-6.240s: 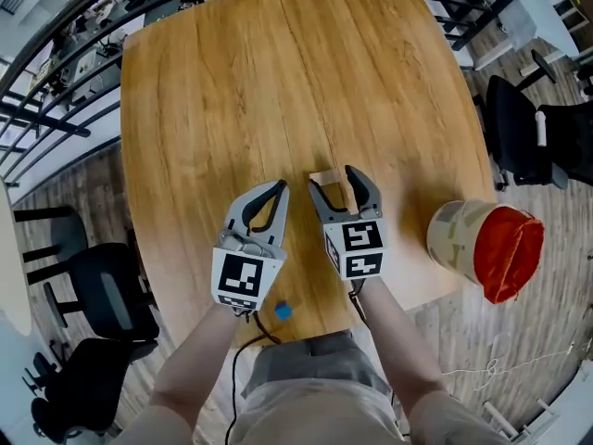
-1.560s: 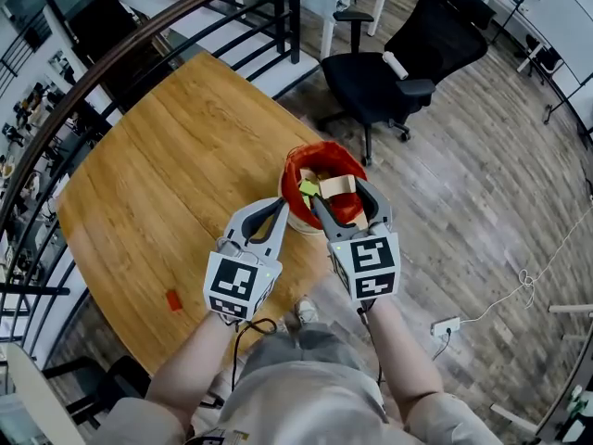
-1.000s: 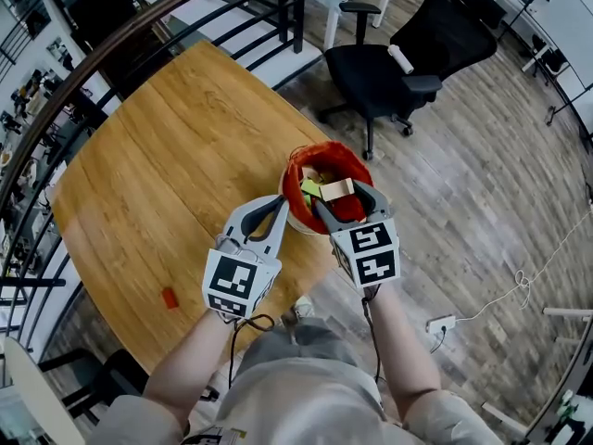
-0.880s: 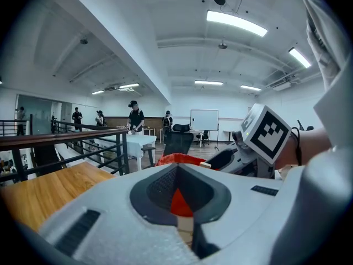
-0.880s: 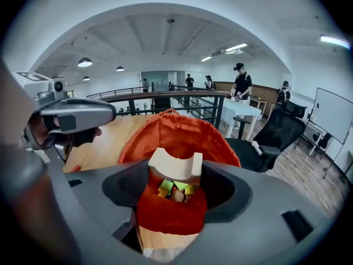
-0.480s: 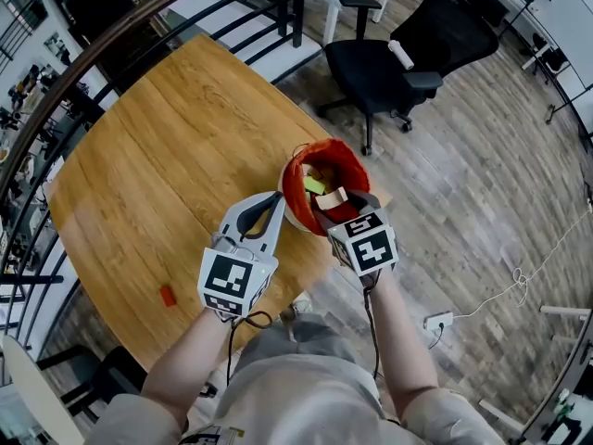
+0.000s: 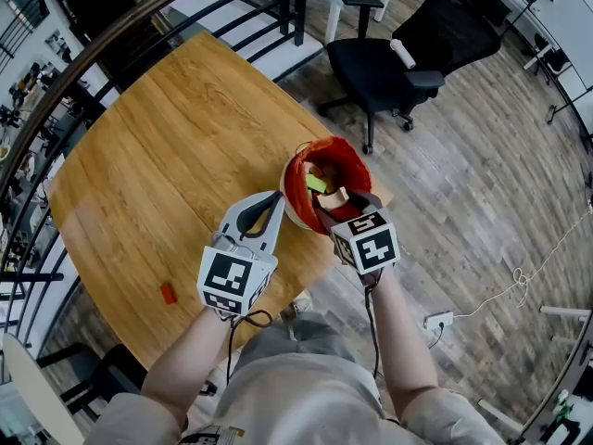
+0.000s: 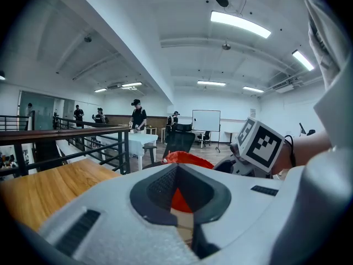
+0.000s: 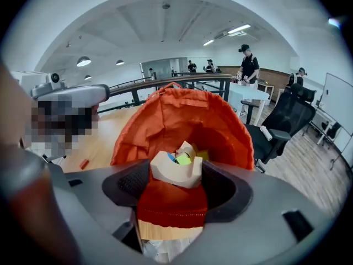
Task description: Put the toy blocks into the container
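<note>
right gripper (image 9: 175,176): pinching block (image 9: 171,169) by flat ends, over container (image 9: 165,115)
left gripper (image 7: 276,200): pressed together, holding nothing
block: seeming light, stiff, wooden
container: sitting at desk (image 7: 167,156) edge

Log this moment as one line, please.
right gripper: jaws shut on arch block, at container mouth | left gripper: jaws shut, empty | red block: on table

Bright ceiling strips — sharp, fisheye-bent edges
</note>
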